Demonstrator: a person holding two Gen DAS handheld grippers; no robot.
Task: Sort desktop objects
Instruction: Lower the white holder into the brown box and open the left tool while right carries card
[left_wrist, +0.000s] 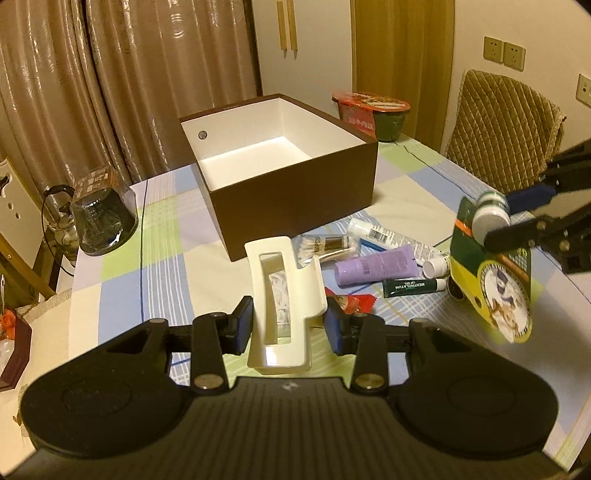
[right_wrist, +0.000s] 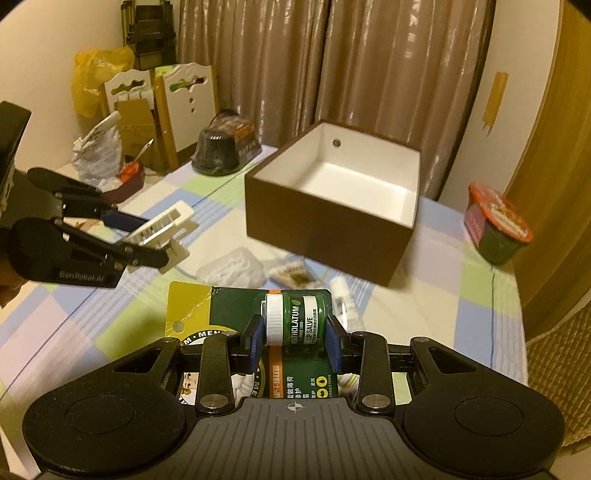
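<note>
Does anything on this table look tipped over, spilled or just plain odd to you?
One thing: the dark bowl-shaped container near the curtain sits upside down, base up, while the red-lidded noodle bowl stands upright. The tubes lie jumbled in front of the empty brown box. Nothing looks spilled or broken.

The bench (left_wrist: 122, 258) wears a matt checked cloth, while the box (left_wrist: 295, 195) at twelve o'clock looks like smooth card, dull brown outside and satin white inside. The holder (left_wrist: 284, 295) between the left jaws is smooth cream plastic with a soft sheen, and the lip salve pack (right_wrist: 291, 321) between the right jaws is glossy printed card with a shiny green plastic jar and ribbed white cap. At three o'clock the purple tube (left_wrist: 376, 266) is smooth matt plastic; the curtains (left_wrist: 110, 74) shimmer like satin cloth.
</note>
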